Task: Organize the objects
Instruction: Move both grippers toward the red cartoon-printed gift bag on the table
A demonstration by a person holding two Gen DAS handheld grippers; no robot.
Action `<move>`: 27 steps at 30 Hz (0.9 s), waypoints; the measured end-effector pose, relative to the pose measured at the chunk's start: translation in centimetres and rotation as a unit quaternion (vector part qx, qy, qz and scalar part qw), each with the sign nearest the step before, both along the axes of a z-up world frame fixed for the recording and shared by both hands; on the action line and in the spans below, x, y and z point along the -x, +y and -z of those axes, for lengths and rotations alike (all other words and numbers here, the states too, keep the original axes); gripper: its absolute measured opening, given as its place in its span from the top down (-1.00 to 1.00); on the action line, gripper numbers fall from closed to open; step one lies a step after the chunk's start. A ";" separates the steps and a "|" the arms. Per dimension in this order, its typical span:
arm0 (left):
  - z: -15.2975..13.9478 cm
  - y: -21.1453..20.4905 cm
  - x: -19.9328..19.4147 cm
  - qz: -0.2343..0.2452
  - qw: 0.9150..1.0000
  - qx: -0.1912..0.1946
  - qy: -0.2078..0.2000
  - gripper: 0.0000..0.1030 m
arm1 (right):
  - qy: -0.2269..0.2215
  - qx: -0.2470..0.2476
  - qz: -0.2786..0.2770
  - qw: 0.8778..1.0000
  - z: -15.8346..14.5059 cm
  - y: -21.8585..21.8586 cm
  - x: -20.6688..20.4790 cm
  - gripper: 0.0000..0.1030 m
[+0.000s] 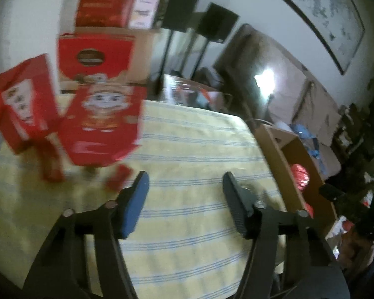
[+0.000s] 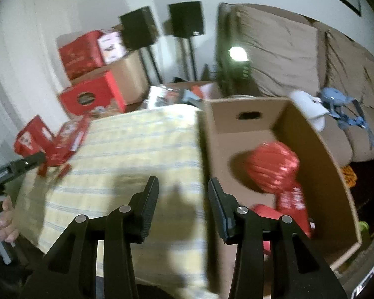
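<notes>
1. I'm in a home living room: covered sofa (image 2: 299, 57) against the wall, framed painting (image 1: 319, 17) above.
2. Speakers on stands (image 2: 185, 20) in the corner.
3. Striped yellow tablecloth (image 1: 187, 154) under me; red gift boxes (image 1: 97, 57) stacked behind.

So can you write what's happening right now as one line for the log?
left gripper: open, empty | right gripper: open, empty | red packages: in cardboard box | red boxes: on striped cloth

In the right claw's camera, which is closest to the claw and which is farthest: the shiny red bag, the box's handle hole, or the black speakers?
1. Shiny red bag, inside the cardboard box, just right of the right claw.
2. Handle hole, in the box's far wall.
3. Black speakers, on stands by the back wall.
</notes>
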State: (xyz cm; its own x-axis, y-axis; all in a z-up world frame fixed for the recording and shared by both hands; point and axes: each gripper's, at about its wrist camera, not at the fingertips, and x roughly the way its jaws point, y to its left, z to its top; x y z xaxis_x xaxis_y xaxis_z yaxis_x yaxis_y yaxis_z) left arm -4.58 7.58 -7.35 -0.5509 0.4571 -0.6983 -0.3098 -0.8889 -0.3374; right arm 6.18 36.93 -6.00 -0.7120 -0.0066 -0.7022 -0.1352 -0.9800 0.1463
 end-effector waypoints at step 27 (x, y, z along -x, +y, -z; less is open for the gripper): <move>2.9 -19.2 0.0 -0.151 0.988 0.002 -0.025 0.02 | -0.027 0.045 -0.159 0.986 3.5 -17.0 7.5 0.46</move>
